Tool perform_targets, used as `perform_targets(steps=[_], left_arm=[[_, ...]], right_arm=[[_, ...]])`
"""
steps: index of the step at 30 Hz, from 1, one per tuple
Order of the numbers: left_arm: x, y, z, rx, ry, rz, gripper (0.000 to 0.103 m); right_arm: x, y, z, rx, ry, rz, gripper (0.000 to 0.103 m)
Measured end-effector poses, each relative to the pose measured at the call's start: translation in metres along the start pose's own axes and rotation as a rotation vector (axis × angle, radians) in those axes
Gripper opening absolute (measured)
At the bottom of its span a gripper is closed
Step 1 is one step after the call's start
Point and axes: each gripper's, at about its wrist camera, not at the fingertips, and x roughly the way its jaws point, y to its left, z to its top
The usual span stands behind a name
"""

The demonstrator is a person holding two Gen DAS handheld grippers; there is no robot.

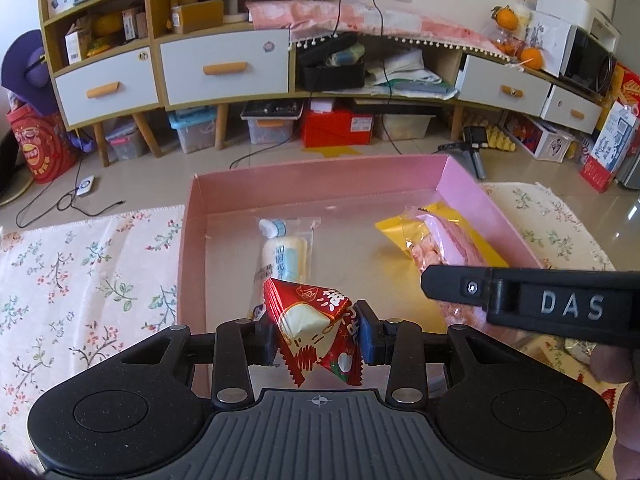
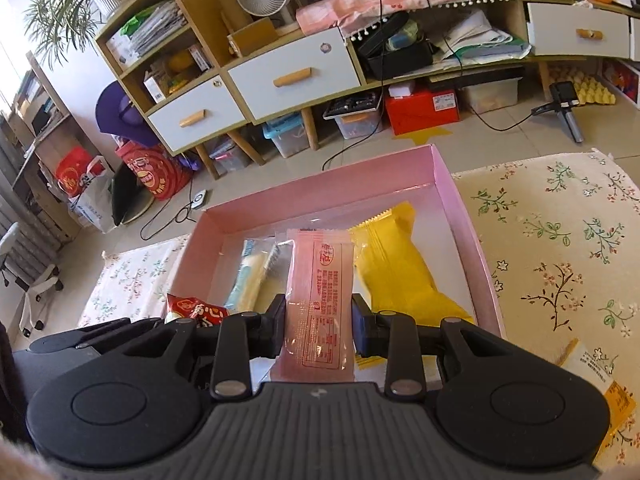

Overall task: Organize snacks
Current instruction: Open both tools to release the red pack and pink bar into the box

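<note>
- Only the left wrist view shows the left gripper (image 1: 316,334) clamped on a red packet (image 1: 316,340) over the pink box (image 1: 320,188).
- Only the right wrist view shows the right gripper (image 2: 319,326) clamped on a pink packet (image 2: 318,300), tilted down over the box.

pink box (image 1: 192,240): smooth card | red packet (image 1: 316,332): glossy foil | tablecloth (image 1: 80,272): floral cloth

Left gripper (image 1: 316,336) is angling downward over the near edge of the pink box (image 1: 192,240), jaws clamping a red snack packet (image 1: 316,332). Right gripper (image 2: 319,322) is angling downward over the same box, jaws clamping a pink snack packet (image 2: 320,300).
</note>
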Motion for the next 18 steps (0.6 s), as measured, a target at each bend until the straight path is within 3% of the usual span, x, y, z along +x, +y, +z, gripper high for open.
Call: perform_targets(steps=[5,7,8,10,18], left_arm=[[0.003,-0.001,-0.003,0.004,-0.015,0.003,0.038],[0.003,0.0,-0.003,0.0,-0.013,-0.009,0.058],[0.001,0.001,-0.003,-0.003,-0.019,-0.01,0.063],[-0.002,0.001,-0.003,-0.001,-0.035,-0.006,0.073],[-0.016,0.003,-0.003,-0.006,-0.038,0.005,0.084]], right_arm=[[0.002,-0.001,0.002,0.006,0.011,0.008,0.033],[0.003,-0.002,0.003,0.016,0.013,0.012,0.042],[0.003,-0.003,0.003,0.025,0.012,0.016,0.055],[0.0,-0.004,0.004,0.035,0.011,0.029,0.059],[-0.015,-0.001,0.008,0.035,-0.005,0.021,0.072]])
